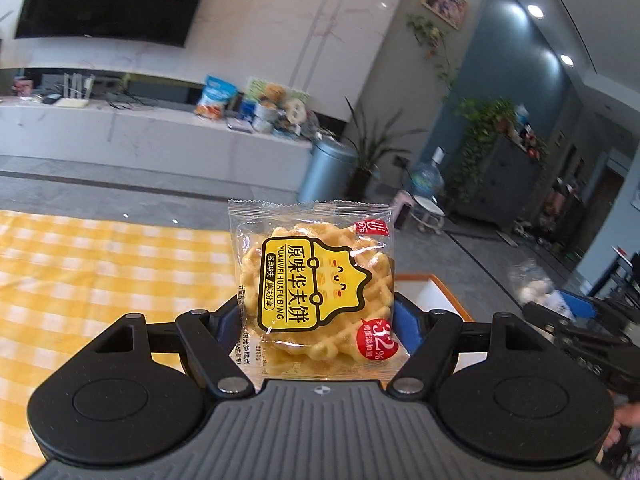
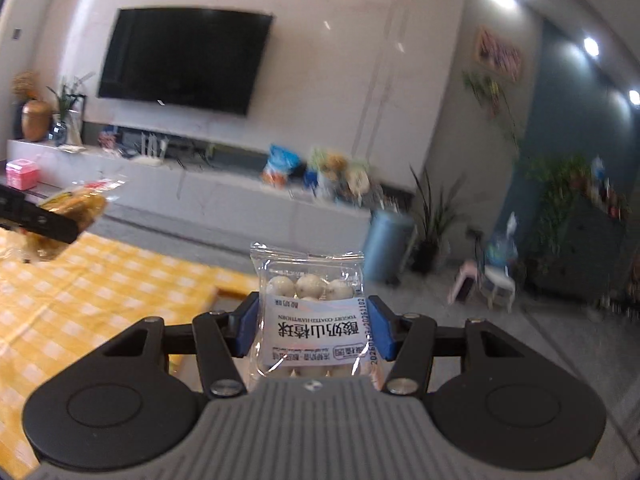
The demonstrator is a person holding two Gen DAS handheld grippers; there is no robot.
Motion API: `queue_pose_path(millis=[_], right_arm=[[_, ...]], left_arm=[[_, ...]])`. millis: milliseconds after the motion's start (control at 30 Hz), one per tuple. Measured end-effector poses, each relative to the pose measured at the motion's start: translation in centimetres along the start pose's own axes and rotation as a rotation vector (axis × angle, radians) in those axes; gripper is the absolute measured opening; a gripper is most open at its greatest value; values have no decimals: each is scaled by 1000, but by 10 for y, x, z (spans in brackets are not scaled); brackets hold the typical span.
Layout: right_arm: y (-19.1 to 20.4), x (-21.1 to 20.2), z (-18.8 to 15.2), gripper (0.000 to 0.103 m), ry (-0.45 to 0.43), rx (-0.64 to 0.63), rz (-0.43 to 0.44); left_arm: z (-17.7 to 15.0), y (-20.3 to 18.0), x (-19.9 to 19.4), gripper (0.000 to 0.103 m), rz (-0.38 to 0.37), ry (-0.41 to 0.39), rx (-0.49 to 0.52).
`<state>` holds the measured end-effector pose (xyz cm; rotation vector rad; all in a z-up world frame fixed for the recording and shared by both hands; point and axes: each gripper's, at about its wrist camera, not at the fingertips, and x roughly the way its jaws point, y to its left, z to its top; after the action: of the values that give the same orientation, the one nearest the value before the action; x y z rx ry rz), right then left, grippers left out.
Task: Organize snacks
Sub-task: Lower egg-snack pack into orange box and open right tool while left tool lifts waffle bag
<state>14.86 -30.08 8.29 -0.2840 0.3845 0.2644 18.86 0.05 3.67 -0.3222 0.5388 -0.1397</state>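
Observation:
My left gripper is shut on a waffle cake packet, clear wrap with a yellow label, held upright above the yellow checked tablecloth. My right gripper is shut on a clear packet of white yogurt-coated hawthorn balls, its blue pads pressing both sides. At the right edge of the left wrist view, the right gripper shows blurred with its packet. At the left edge of the right wrist view, the left gripper's finger and the waffle packet appear.
A white box with an orange rim sits just beyond the tablecloth's right edge. Behind are a low white TV cabinet bearing snack bags, a blue-grey bin, plants, a water jug and a small stool.

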Motion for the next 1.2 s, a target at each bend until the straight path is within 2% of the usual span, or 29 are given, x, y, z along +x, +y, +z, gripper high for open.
queue_pose_path(millis=[233,300,500,567,633,700,833,1000,1133,1200], right_arm=[[-38,78,-16,55,192,-37,57],[-35,103,-20,55,246,-55,84],[-19,169,-23,56,332,-100,154],[-15,192,-24,56,403,-84,175],[-16,211,-25,56,474,-25,165],[-12,228,-27,56,520,-22,146],[1,254,-30,57,555,-89,120],[13,275,-32,54,542,-229,60],[12,274,-31,62,547,-225,55],[10,267,-28,62,525,-192,55]], left_arm=[[-12,-18,43,86,-26,66,40],[-15,-20,54,86,-21,86,46],[-25,-20,66,86,1,120,73],[-28,-21,64,86,17,110,92],[-30,-22,64,86,25,107,95],[-32,-20,65,86,29,115,84],[-35,-16,69,86,52,130,76],[-37,-9,64,86,66,143,57],[-37,-7,59,86,68,135,54],[-36,-6,55,86,65,129,55]])
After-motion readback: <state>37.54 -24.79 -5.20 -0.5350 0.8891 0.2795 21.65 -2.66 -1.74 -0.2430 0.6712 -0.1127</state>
